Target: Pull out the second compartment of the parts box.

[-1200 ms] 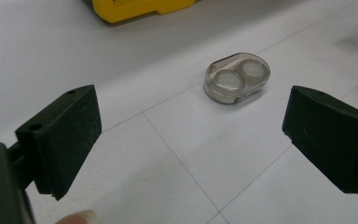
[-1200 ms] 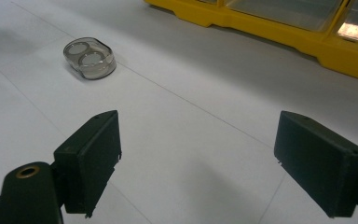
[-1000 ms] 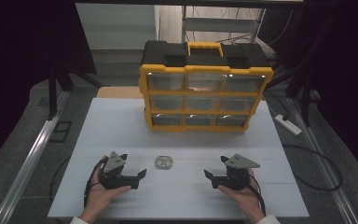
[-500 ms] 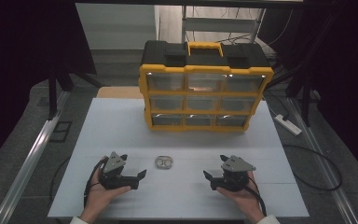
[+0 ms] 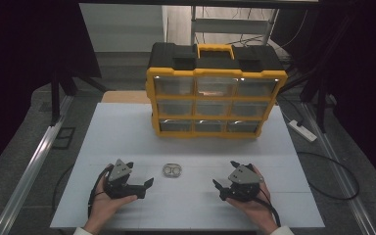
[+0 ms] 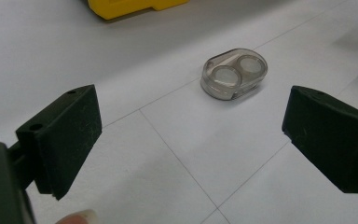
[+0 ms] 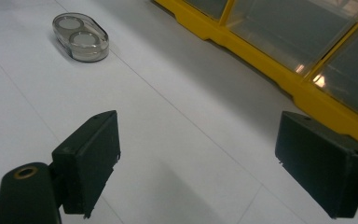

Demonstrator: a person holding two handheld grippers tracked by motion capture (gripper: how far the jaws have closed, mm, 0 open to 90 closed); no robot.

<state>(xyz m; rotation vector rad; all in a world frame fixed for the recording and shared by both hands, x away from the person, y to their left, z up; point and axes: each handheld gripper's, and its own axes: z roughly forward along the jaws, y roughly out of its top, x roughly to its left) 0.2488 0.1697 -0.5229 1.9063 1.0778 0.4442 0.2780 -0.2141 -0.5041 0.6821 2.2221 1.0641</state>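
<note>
Left gripper (image 5: 144,185) and right gripper (image 5: 219,187) rest low near the table's (image 5: 127,137) front edge, jaws spread apart, empty. Between them, slightly farther, lies the small clear case (image 5: 172,170), flat on the table. It looks light, rigid, slick; gripping across the narrow sides seems best. Open room all round; yellow drawer cabinet (image 5: 215,98) stands well behind.

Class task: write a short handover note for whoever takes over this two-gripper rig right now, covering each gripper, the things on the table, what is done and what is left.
Left gripper: open, holding nothing, low over the white table, pointing at the small clear case.
Right gripper: open, holding nothing, to the case's right.
Case: flat on the table between the grippers, in front of the yellow drawer organizer, untouched.
Organizer drawers look closed.
Done: nothing visible.
Left: probably grasp the case.
</note>
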